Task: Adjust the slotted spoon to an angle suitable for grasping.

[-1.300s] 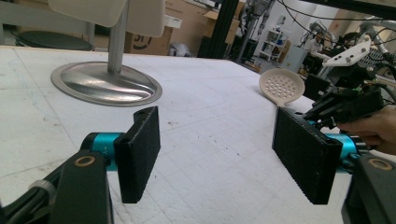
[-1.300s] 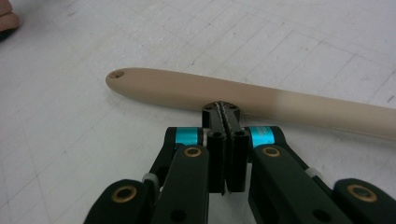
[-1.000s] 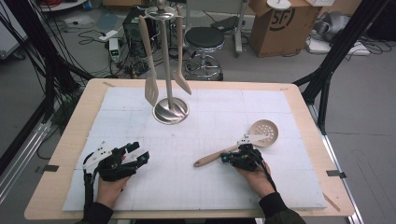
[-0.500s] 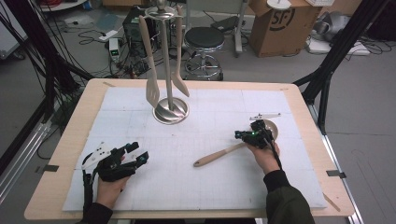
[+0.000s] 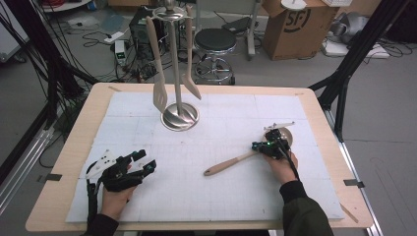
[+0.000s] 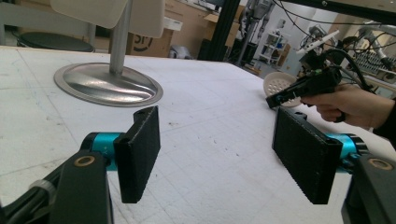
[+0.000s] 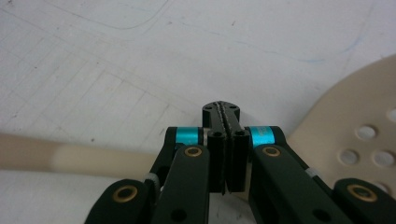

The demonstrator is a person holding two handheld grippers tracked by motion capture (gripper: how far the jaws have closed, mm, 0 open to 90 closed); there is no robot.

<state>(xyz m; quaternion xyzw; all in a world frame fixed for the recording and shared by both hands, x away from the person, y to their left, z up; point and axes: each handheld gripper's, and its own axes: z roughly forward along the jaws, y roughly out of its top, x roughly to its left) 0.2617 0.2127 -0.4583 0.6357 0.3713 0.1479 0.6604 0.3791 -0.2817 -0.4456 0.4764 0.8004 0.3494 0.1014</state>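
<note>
A beige slotted spoon (image 5: 231, 164) lies flat on the white mat, handle toward the middle, its perforated head (image 7: 355, 135) at the right. My right gripper (image 5: 268, 145) hovers over the spoon's neck, jaws shut with nothing between them (image 7: 225, 112); the handle (image 7: 70, 158) passes underneath. My left gripper (image 5: 146, 160) rests at the near left of the mat, open, with nothing between its pads (image 6: 224, 158). From there I also see the right gripper (image 6: 280, 97) and the spoon head (image 6: 278, 84) behind it.
A metal utensil stand (image 5: 180, 117) rises at the back middle of the mat, with two beige spatulas (image 5: 160, 96) hanging from it; its base (image 6: 107, 84) is ahead of the left gripper. The wooden table edge (image 5: 324, 128) frames the mat.
The right hand moved away from the person, from the near side of the spoon to above its neck next to the head. The spoon and the left gripper stayed put.
</note>
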